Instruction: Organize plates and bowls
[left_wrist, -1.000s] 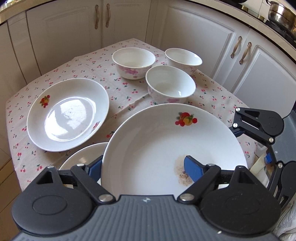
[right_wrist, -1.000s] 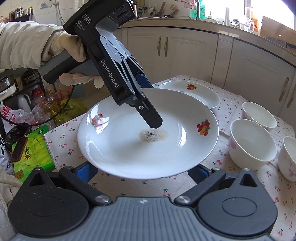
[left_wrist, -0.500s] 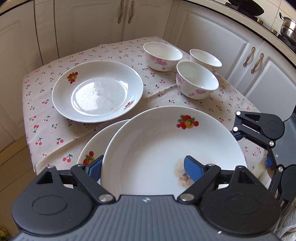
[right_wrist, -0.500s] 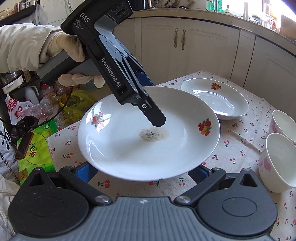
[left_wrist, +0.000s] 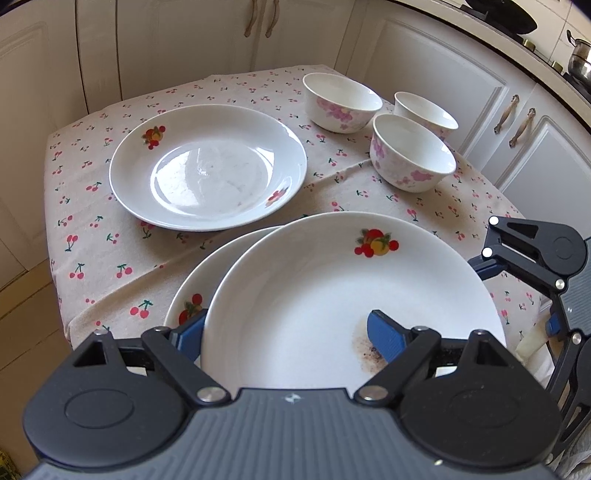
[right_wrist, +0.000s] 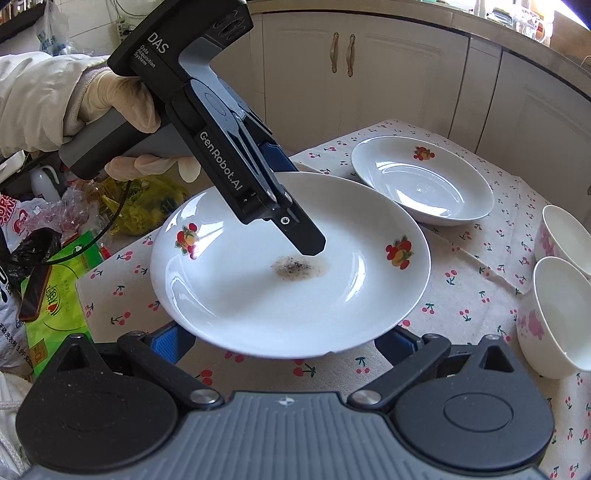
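- The stained plate (right_wrist: 291, 266) is in the air, low over the near corner of the surface (left_wrist: 110, 236), clamped at one rim by the left gripper (left_wrist: 284, 332): one finger (left_wrist: 384, 336) lies inside the dish beside the brown stain (right_wrist: 299, 266), the other is under the rim. With a grip on one edge only, the far side may droop and the plate could lever out of the pads.
- A second plate (left_wrist: 195, 295) lies right under it, offset toward the surface's corner. If the held plate comes down off-centre, the rims may knock or the stack may sit crooked close to the edge and tip off.
- The lower finger sits between the two plates; lowering fully could pinch it, and pulling it out might drag the bottom plate along.
- The stain could smear onto whatever gets stacked on top.
- The right gripper (right_wrist: 284, 343) is just beneath the plate's near rim with its fingers spread wide and nothing visibly clamped; a careless rise would bump the plate from below.
- A third plate (left_wrist: 207, 166) rests further in, and three bowls (left_wrist: 410, 155) are grouped at the far side, apart from the plates; a wide swing might clip the nearest bowl.
- The cloth (left_wrist: 354, 173) is creased, so things set there may rock.
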